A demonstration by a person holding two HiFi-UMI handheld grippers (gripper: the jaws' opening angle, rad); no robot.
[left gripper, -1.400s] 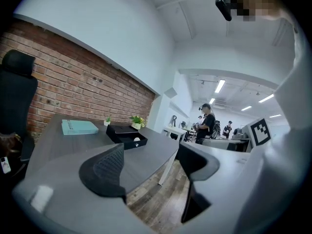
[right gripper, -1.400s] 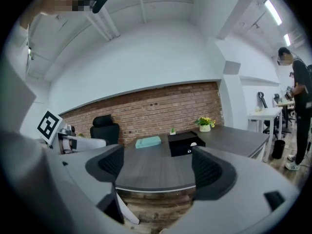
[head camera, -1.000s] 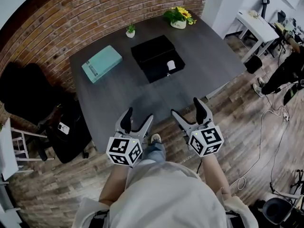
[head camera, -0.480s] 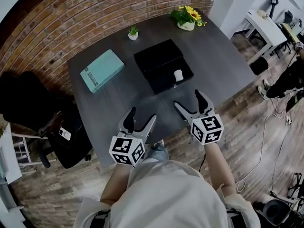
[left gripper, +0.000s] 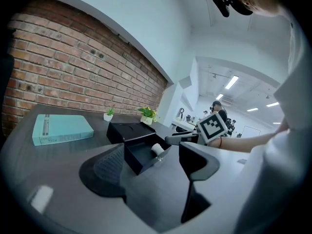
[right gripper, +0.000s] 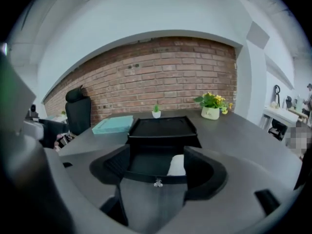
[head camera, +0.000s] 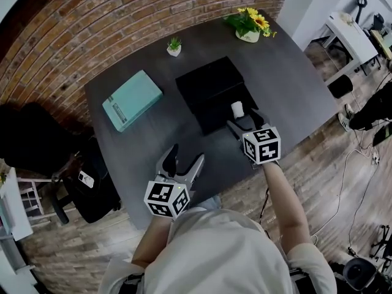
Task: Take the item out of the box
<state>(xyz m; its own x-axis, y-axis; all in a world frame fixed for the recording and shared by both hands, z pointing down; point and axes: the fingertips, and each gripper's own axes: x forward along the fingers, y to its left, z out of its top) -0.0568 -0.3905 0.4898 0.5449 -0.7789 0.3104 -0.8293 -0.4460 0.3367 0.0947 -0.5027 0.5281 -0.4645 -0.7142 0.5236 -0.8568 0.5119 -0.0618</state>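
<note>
A black box (head camera: 211, 90) lies open on the dark table (head camera: 288, 84), its lid folded back. A small white item (head camera: 237, 109) sits in the tray's near right corner, also seen in the right gripper view (right gripper: 177, 165). My right gripper (head camera: 244, 120) is at the box's front edge, tips just short of the item. Its jaws have just been closing a little but stand open, with nothing pressed between them. My left gripper (head camera: 184, 158) hovers open and empty over the table's near edge, left of the box (left gripper: 129, 139).
A teal book (head camera: 131, 100) lies left of the box. A small potted plant (head camera: 174, 46) and a pot of yellow flowers (head camera: 250, 24) stand at the far edge by the brick wall. A black chair (head camera: 86, 185) is at the table's left.
Both grippers have moved forward over the table toward the box. The right one went farther, reaching the box's front edge, and its jaws look slightly narrower.
</note>
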